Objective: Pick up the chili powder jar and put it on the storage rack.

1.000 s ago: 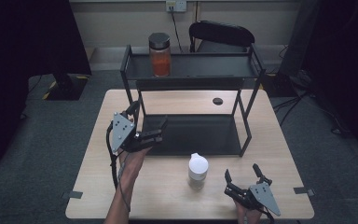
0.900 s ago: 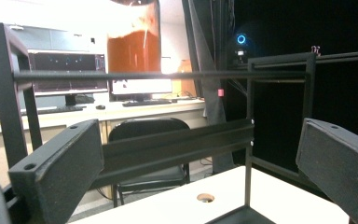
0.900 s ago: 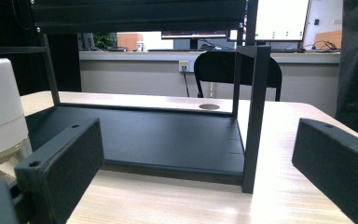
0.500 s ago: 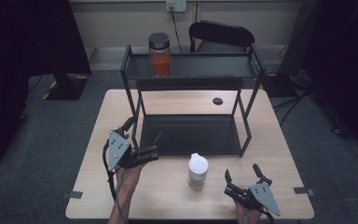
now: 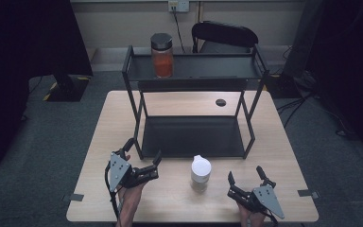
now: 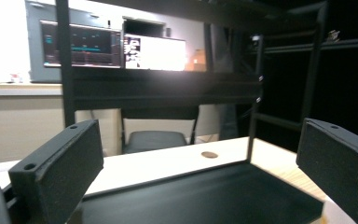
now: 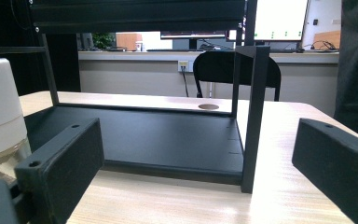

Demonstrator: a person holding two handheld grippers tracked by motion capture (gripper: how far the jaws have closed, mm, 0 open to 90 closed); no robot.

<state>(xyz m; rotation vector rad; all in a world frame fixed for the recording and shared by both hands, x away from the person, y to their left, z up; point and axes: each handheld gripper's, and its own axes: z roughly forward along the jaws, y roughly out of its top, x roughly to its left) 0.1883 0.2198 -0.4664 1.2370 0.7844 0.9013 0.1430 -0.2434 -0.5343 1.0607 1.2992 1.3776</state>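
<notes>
White-capped jar (image 5: 200,173): upright on the counter (image 5: 170,203), just in front of the black shelf rack (image 5: 194,137), between both released tongs; left tongs (image 5: 144,168) nearer (probably the easier reach), right tongs (image 5: 246,182) slightly farther, empty too.

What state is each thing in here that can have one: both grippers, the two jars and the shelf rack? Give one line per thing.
left gripper: open, empty, low over the table.
right gripper: open, empty, low over the table.
white-lidded jar: upright on the table, lid on, not held.
orange jar: upright on the rack's top shelf, dark lid on.
shelf rack: standing on the table, bottom tray bare.
</notes>
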